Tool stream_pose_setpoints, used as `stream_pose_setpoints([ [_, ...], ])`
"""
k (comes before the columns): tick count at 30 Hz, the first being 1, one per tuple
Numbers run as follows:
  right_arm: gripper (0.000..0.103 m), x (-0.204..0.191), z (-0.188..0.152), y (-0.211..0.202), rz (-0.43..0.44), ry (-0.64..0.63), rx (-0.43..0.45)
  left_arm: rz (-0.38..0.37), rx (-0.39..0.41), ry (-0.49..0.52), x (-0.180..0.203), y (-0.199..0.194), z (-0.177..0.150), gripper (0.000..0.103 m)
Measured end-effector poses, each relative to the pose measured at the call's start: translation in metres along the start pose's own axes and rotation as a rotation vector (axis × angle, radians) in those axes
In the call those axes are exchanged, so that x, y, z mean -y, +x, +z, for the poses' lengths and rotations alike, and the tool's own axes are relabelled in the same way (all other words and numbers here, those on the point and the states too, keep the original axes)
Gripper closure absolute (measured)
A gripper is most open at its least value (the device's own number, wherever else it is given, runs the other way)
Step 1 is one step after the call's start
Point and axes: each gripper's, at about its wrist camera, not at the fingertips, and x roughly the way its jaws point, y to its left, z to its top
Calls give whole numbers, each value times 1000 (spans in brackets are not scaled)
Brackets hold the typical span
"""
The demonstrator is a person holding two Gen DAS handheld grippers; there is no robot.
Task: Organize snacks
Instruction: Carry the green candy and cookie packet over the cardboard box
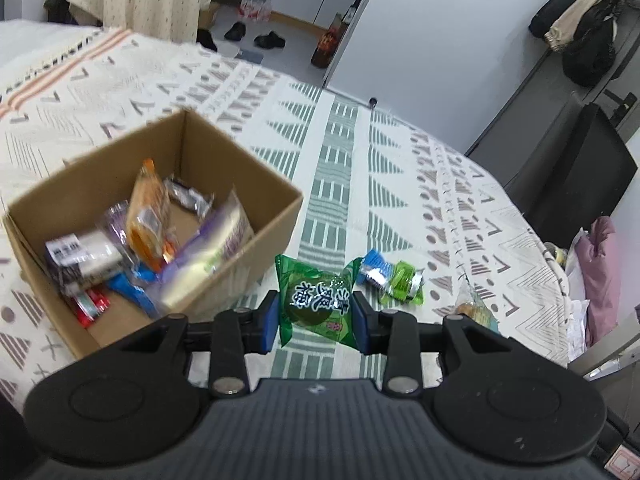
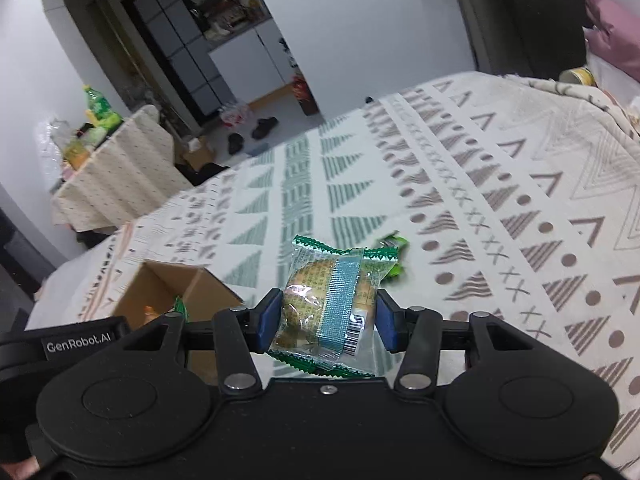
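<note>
Left gripper (image 1: pixel 316 318): fingers clamped on green snack packet (image 1: pixel 314 300), held above patterned cloth on table (image 1: pixel 400 168). Cardboard box (image 1: pixel 240 168) just left, holding several wrapped snacks, orange packet (image 1: pixel 148 216) upright among them. Small green and blue sweets (image 1: pixel 390 280) lie on cloth right of packet. Right gripper (image 2: pixel 325 322): fingers gripping clear-wrapped round pastry (image 2: pixel 324 304), off cloth, box (image 2: pixel 160 288) lower left.

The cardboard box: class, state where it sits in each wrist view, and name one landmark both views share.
Left wrist: cardboard box at left of centre, open, snacks inside.
Right wrist: cardboard box at lower left, partly hidden behind the gripper.
Shared landmark: the patterned cloth's green striped band.
</note>
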Motion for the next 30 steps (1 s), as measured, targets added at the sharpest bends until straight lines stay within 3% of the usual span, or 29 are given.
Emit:
stream_pose_setpoints([
  [14, 55, -34, 5, -14, 103, -63, 32, -7, 69, 2, -16, -41, 23, 67],
  [30, 55, -76, 6, -11, 124, -113, 64, -26, 55, 8, -57, -53, 54, 67],
])
